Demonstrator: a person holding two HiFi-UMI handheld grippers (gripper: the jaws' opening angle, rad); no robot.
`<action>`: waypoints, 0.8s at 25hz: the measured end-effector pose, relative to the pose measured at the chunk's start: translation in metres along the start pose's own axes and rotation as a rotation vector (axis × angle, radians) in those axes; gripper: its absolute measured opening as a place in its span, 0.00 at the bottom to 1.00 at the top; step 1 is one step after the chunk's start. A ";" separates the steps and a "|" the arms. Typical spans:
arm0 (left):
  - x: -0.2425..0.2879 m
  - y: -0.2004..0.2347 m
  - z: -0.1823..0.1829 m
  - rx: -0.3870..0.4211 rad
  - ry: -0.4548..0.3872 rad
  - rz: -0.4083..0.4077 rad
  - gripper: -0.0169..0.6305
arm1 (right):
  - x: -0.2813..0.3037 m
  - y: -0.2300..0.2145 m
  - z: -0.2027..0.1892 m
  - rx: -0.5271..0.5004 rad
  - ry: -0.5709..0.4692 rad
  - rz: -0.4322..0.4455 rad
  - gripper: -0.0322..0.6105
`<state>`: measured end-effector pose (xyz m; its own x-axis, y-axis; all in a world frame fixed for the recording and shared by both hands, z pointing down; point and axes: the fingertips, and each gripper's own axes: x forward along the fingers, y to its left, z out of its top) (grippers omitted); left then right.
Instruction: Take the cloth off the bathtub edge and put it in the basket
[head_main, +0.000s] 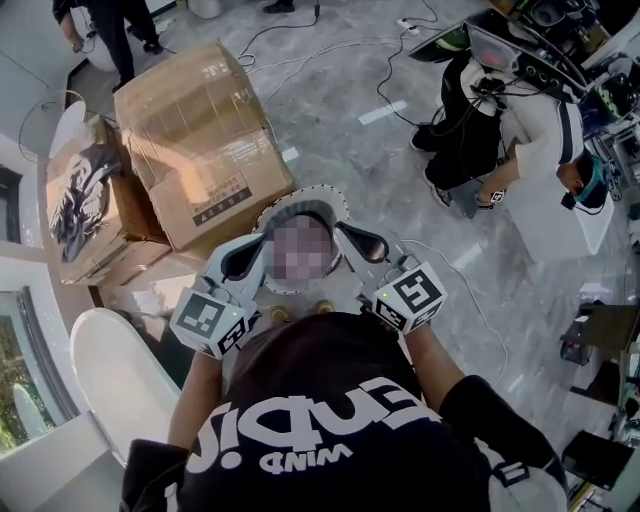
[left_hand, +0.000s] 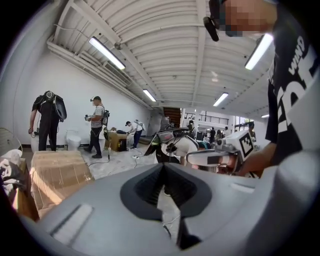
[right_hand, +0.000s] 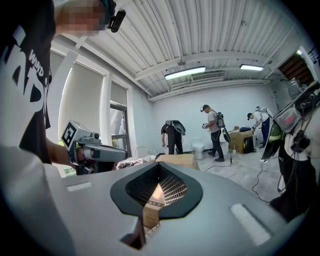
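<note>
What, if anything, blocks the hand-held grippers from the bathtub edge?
Nothing visible does. The left hand-held gripper and right hand-held gripper are shut and empty before the chest; the white bathtub lies unobstructed at lower left. No cloth can be made out on its rim.

Two tools (head_main: 264, 236) (head_main: 342, 232), two cardboard boxes (head_main: 200, 140) (head_main: 85, 205), one bathtub (head_main: 118, 378)
</note>
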<state>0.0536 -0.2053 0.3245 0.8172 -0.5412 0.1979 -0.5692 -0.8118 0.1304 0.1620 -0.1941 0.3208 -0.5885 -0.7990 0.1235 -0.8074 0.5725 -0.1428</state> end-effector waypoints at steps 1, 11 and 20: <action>0.000 0.001 0.001 0.004 0.000 -0.003 0.02 | -0.002 0.000 0.003 -0.004 -0.004 0.002 0.06; -0.006 0.003 0.009 -0.003 -0.022 0.011 0.02 | -0.013 0.003 0.016 -0.015 -0.029 0.002 0.06; -0.019 0.002 0.000 -0.017 -0.007 0.029 0.02 | -0.016 0.014 0.013 -0.019 -0.029 0.011 0.06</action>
<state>0.0369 -0.1967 0.3208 0.8007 -0.5664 0.1952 -0.5944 -0.7918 0.1407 0.1605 -0.1752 0.3036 -0.5961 -0.7974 0.0935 -0.8016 0.5846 -0.1252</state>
